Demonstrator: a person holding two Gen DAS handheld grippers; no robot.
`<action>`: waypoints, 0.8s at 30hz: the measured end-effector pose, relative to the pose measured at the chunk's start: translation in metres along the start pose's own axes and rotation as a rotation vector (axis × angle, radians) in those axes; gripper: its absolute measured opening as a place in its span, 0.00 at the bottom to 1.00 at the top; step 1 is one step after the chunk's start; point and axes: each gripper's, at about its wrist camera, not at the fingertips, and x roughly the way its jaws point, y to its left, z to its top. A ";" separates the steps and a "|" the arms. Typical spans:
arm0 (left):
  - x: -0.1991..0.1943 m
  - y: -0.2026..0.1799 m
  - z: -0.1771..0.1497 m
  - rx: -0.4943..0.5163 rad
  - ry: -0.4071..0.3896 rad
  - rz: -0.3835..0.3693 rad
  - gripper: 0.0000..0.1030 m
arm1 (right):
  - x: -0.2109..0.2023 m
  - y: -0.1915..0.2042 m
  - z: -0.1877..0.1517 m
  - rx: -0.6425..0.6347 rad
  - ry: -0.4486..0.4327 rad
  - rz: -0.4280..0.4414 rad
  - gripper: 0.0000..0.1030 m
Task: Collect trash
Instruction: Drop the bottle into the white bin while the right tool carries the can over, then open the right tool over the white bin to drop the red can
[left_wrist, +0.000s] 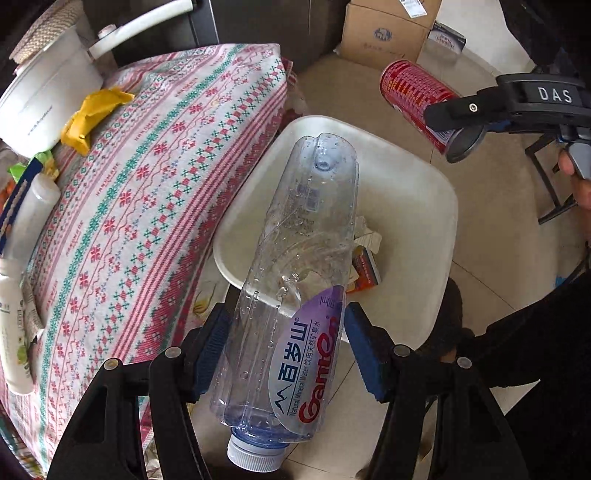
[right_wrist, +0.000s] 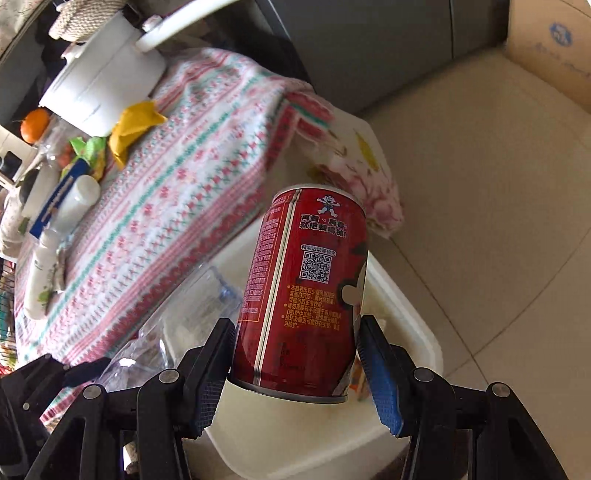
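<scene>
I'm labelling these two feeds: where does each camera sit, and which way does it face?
Left wrist: on the left hand-held gripper, looking down past its plastic bottle into the white bin; the right hand-held gripper shows too.
Right wrist: on the right hand-held gripper, facing its red can above the bin.
Shared: bin, bottle, can, patterned cloth.
</scene>
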 end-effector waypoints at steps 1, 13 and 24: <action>0.004 0.000 0.003 0.002 0.001 0.001 0.65 | 0.001 -0.002 -0.001 0.000 0.005 -0.005 0.57; -0.009 0.013 0.014 -0.065 -0.091 -0.027 0.77 | 0.007 0.001 -0.003 -0.019 0.028 0.000 0.57; -0.049 0.072 -0.016 -0.204 -0.135 0.064 0.79 | 0.042 0.015 -0.007 -0.066 0.141 -0.057 0.57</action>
